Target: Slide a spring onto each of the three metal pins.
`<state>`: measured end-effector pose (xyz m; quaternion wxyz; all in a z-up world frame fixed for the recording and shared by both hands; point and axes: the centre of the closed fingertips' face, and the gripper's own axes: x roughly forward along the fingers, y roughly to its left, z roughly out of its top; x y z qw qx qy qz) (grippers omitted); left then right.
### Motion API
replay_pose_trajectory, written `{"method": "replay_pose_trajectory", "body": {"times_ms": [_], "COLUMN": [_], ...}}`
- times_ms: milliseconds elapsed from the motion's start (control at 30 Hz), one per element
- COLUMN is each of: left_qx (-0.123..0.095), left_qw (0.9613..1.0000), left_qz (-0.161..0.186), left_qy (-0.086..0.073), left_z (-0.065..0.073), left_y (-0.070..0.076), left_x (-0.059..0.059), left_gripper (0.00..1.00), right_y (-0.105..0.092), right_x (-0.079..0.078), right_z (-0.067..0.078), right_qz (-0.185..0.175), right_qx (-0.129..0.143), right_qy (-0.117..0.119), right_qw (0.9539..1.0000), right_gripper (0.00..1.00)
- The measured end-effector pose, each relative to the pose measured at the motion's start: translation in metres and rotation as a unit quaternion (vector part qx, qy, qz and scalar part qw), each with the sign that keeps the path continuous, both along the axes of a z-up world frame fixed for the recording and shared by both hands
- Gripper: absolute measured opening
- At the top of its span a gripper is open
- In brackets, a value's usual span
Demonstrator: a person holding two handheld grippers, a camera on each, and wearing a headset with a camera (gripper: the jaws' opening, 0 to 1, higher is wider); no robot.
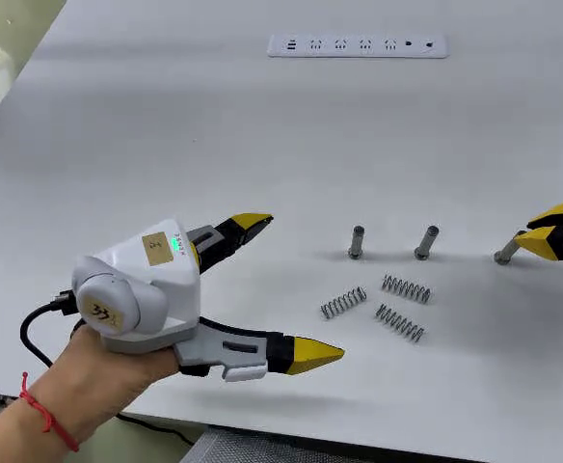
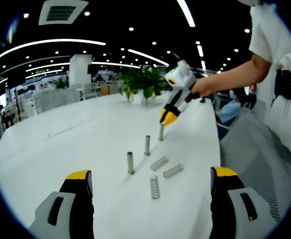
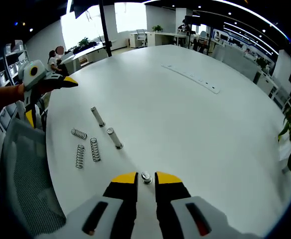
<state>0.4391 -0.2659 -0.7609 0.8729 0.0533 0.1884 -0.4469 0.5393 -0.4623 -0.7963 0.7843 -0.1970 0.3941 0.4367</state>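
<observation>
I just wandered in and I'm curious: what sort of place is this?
Probably an open-plan office: a big white table with a power strip, rows of desks under ceiling strip lights, and a potted plant.

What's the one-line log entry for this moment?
left tongs: open, empty | right tongs: shut on end pin | three springs: loose on table | other two pins: upright, bare

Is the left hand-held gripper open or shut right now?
Open: the left hand-held gripper has its yellow-tipped jaws spread wide apart, with nothing held between them.
</observation>
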Motion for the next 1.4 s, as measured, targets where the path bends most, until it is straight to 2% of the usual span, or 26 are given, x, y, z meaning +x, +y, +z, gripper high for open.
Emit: {"method": "replay_pose_trajectory", "body": {"times_ms": [767,1400], "left_qx": [0.009,0.016], "left_qw": [0.9999,0.9995], "left_qz": [-0.007,-0.014], "left_qy": [-0.011,-0.024], "left_z": [0.012,0.025], "left_y": [-0.003,-0.008], "left_x": [0.000,0.000], "left_gripper": [1.00,1.00], "right_y": [-0.007,-0.016], "right_x": [-0.002,-0.013], "right_z": [0.018,0.045], "right_qz": [-0.005,0.013], "right_qx": [0.016,0.057], "right_qy": [-0.020,-0.058], "right_qw": [0.9997,0.9966], "right_gripper": [0.24,0.48]}}
